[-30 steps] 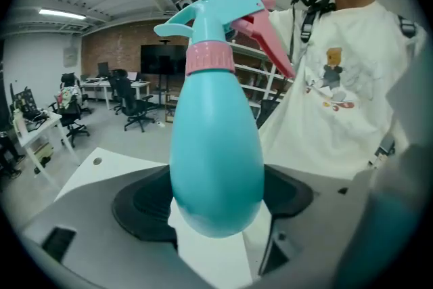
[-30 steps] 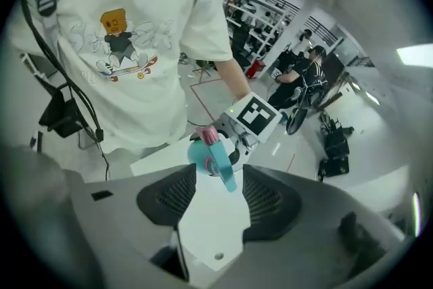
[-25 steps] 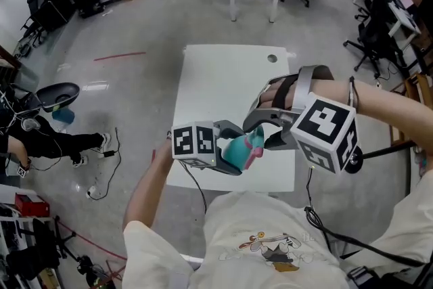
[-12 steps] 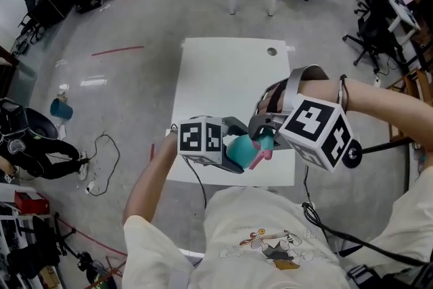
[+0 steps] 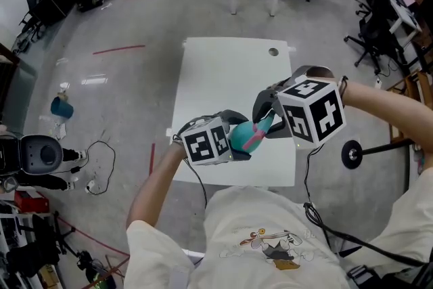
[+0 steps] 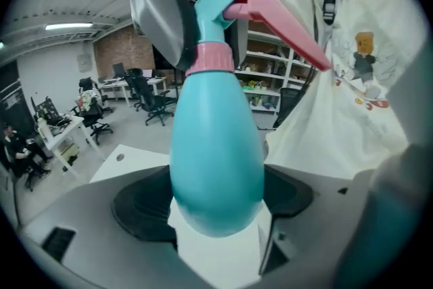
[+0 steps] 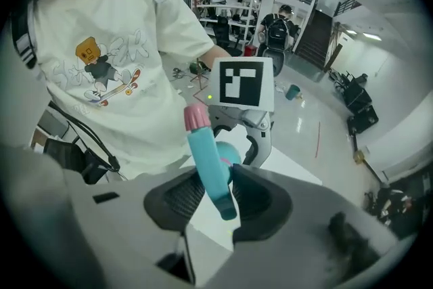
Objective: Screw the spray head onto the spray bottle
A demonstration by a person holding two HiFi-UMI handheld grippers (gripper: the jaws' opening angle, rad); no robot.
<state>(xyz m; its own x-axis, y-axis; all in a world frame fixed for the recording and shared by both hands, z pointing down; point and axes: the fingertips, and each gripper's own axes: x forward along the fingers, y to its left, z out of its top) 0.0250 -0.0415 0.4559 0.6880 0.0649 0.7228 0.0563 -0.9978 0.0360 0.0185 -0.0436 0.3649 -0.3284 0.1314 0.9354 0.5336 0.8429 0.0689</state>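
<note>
Head view: above white office table [image 5: 216,78], left tool [image 5: 235,136] grips bottle [image 6: 216,159], right tool [image 5: 266,120] just closed on sprayer [image 7: 208,159].

spray head [image 6: 226,3] atop bottle [image 6: 216,145], above table [image 5: 223,78] (midair)

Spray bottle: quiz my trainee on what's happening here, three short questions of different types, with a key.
1. True or false: the spray head sits on the spray bottle neck.
2. The left gripper jaws grip: A the bottle's body, B the spray head, C nothing.
3. Fill in: the right gripper jaws are closed on the ____.
Key: 1 true; 2 A; 3 spray head, with those jaws having just been closing onto it.
</note>
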